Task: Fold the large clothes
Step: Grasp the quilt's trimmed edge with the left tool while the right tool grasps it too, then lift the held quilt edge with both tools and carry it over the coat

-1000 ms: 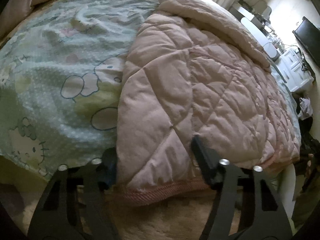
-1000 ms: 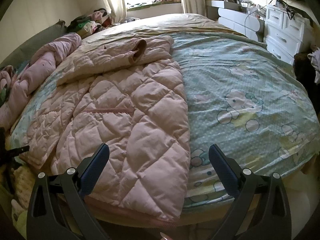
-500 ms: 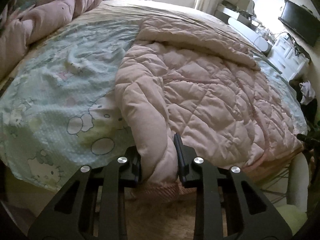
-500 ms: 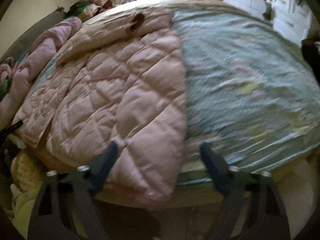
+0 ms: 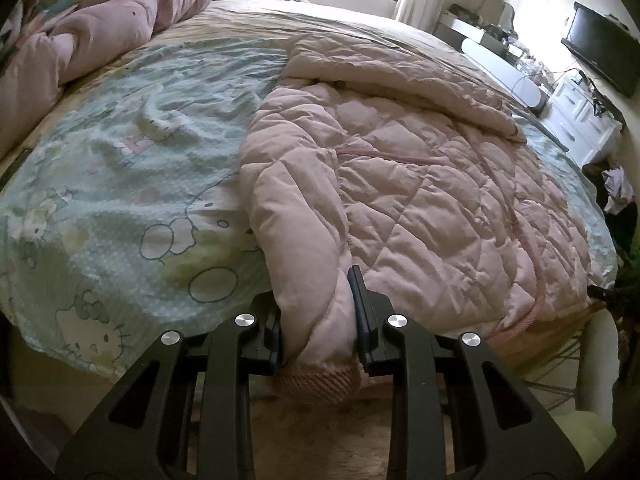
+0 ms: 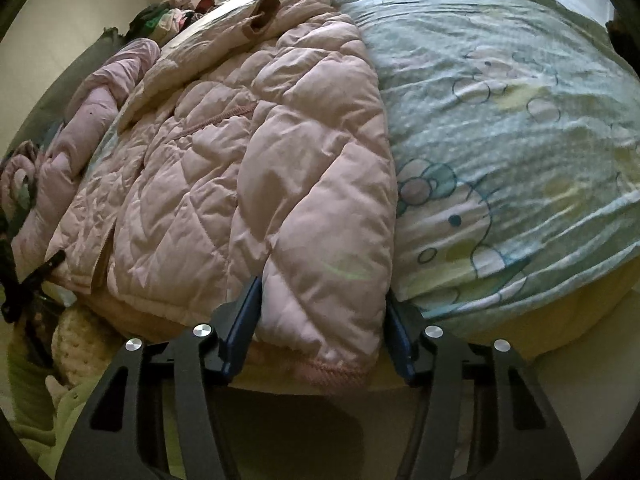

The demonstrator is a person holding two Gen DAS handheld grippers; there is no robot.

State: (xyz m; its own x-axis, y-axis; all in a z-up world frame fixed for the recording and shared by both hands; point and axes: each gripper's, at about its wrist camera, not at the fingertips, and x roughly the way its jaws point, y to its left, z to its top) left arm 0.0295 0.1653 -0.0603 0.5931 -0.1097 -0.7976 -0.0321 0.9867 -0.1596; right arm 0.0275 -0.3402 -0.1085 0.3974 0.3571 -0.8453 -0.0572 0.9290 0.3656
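Note:
A large pink quilted coat (image 5: 420, 184) lies spread on the bed, its ribbed hem at the near edge; it also shows in the right wrist view (image 6: 248, 168). My left gripper (image 5: 318, 312) is shut on the coat's left hem corner, which bunches up between the jaws. My right gripper (image 6: 324, 312) sits around the coat's right hem corner, its jaws partly closed against both sides of the padded fabric. A sleeve is folded across the coat's upper part.
The bed carries a light green cartoon-print sheet (image 5: 112, 184), also seen in the right wrist view (image 6: 512, 128). A bunched pink duvet (image 5: 80, 36) lies at the far left. White drawers (image 5: 580, 120) and a TV (image 5: 600, 52) stand to the right. Clothes pile by the window (image 6: 176, 12).
My left gripper closed on the left hem corner and lifted it into a bunch. My right gripper moved in to the right hem corner and its jaws narrowed around it.

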